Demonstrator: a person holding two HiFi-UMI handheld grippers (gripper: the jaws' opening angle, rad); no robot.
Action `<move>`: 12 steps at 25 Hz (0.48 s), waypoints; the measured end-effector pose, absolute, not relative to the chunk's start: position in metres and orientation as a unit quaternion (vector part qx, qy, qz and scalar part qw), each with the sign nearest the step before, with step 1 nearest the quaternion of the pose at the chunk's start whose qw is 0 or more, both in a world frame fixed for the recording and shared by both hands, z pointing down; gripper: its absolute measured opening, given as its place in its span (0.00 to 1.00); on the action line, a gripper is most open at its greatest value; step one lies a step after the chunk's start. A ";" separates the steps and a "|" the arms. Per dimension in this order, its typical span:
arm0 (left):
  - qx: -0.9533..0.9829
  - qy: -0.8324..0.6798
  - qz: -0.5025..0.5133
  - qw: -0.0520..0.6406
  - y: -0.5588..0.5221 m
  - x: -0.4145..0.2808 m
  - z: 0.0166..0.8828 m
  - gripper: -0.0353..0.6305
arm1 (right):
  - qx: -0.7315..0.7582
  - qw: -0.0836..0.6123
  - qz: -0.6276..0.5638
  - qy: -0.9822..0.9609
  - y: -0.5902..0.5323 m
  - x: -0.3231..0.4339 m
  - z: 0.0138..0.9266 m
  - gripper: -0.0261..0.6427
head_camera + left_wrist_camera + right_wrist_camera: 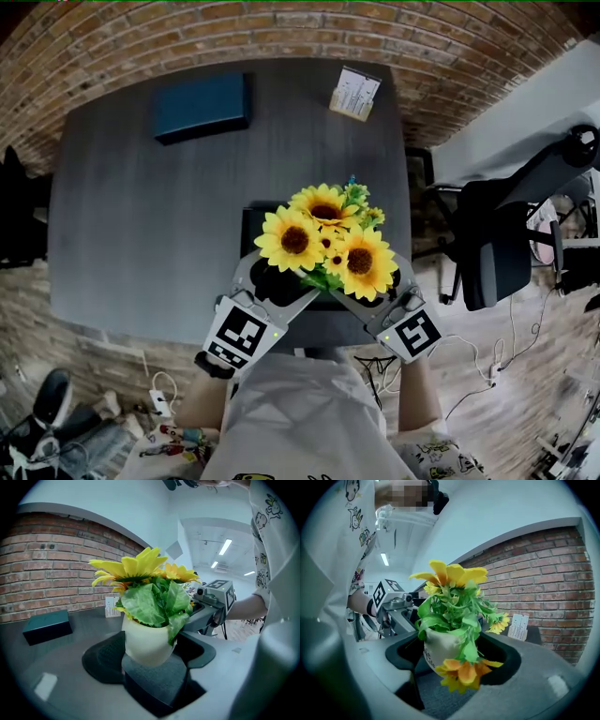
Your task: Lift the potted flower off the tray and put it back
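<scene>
Near the worktop (pixel 141 206) edge, we hold the potted flower (pixel 326 239) upright, blooms up. Left tool (pixel 281 281) and right tool (pixel 373 286) both clasp it, spread wide.

Left grey marker-cubed gripper (pixel 281 281) and right grey marker-cubed gripper (pixel 370 284) are angled inward, jaws clamped wide on the white round pot (pixel 147 641).

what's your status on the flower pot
Left gripper, right gripper both clamped on potted flower. Over tray, contact unclear. No obstruction seen.
</scene>
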State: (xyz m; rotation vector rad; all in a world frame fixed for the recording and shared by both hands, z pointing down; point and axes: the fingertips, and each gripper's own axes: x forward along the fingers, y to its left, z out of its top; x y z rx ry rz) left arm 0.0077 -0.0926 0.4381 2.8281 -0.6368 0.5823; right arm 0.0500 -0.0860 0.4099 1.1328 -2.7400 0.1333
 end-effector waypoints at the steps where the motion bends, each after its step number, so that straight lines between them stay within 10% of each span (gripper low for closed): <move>1: 0.952 -0.214 0.199 0.095 -0.094 0.009 0.443 0.59 | 0.379 0.090 0.049 -0.920 -0.087 0.052 0.416 0.57; 12: 0.946 -0.215 0.205 0.127 -0.096 0.016 0.488 0.59 | 0.366 0.106 0.076 -0.921 -0.092 0.058 0.460 0.57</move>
